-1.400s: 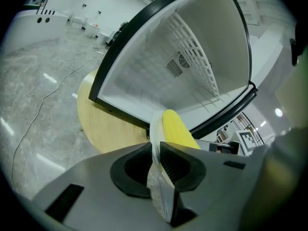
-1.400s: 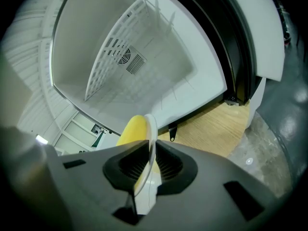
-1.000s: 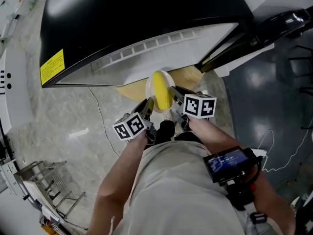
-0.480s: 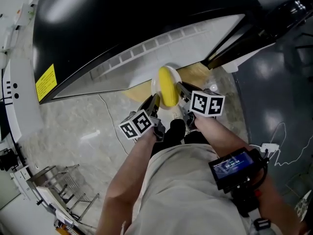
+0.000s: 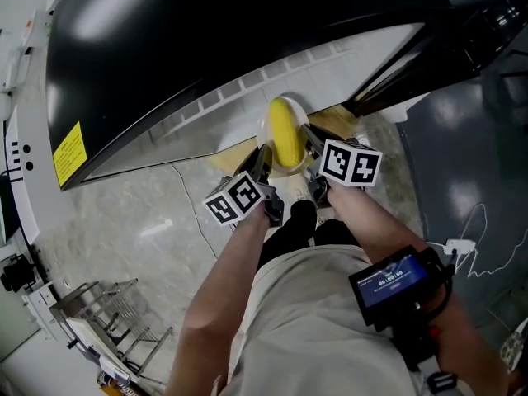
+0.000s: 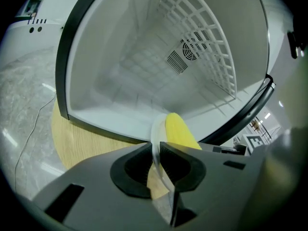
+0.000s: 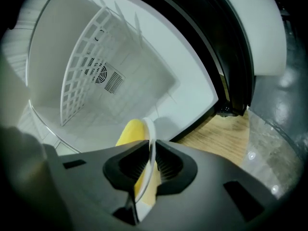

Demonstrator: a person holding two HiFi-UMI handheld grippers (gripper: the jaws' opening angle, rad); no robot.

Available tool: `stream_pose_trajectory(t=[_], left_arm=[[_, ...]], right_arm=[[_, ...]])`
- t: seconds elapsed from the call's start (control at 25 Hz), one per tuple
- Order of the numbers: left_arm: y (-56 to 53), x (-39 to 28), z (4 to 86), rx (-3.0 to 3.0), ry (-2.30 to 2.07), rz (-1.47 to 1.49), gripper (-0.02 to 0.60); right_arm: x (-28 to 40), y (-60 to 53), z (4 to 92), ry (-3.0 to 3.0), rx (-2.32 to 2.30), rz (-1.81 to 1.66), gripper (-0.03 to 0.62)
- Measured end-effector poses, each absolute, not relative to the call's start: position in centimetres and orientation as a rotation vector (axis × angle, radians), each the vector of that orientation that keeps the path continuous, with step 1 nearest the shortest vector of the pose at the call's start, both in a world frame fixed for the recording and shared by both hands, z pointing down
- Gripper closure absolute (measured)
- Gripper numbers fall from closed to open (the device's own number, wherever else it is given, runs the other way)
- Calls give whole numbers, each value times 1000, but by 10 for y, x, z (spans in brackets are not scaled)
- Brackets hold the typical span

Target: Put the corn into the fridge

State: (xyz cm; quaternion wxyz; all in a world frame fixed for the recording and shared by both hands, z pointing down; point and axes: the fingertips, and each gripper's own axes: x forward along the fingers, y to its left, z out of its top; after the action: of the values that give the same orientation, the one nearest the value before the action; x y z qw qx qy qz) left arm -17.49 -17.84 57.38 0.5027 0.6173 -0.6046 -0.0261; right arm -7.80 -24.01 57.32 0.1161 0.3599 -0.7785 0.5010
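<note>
the left gripper (image 6: 155, 163) has its jaws closed on the left rim of a white plate (image 6: 157, 131), and the right gripper (image 7: 151, 163) pinches the opposite rim the same way, so the plate hangs between the two tools with nothing under it. the corn (image 5: 283, 130), a yellow cob, lies loose on the plate, gripped by neither tool, at the mouth of the open fridge (image 6: 139, 76) and not yet inside. beyond it the white cavity runs back to a vent on the far wall, with a wire shelf (image 6: 207, 42) inside. a wooden board (image 7: 224, 131) lies under the fridge's near edge. the main risk, as i judge it, is the cob rolling off: both grips are thin edge pinches, and if one hand rises, lags or twists, the plate tilts or slips from a jaw. the plate could also knock the dark door frame going in. most of the plate's face is hidden behind the jaws, so how deep each rim sits can't be told, and the spot where it would land is only partly in view.
</note>
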Motion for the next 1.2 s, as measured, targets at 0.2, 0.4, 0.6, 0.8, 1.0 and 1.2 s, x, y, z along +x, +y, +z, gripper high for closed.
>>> stream_pose_trajectory(t=[0.2,0.4,0.6,0.8,1.0,1.2], left_arm=[[-187,-174,573,1498,-1478,-48,531],[-202,-191,580,1490,-1499,-33,531],[-222,-200,589,1468,-1533,-13,531],[-234,-203,589,1465,-1553,-17,531],[-246,-211,589,1465,-1577,-10,530],[-257,-215,588,1480,-1598,10,531]], right_arm=[[-73,-246,575,-2271,1102,1461,546],[-91,-260,581,-2274,1111,1461,546],[-99,-278,590,-2260,1132,1457,546],[-100,-289,590,-2265,1139,1443,546],[-108,-300,589,-2271,1147,1438,546],[-112,-310,588,-2276,1153,1418,545]])
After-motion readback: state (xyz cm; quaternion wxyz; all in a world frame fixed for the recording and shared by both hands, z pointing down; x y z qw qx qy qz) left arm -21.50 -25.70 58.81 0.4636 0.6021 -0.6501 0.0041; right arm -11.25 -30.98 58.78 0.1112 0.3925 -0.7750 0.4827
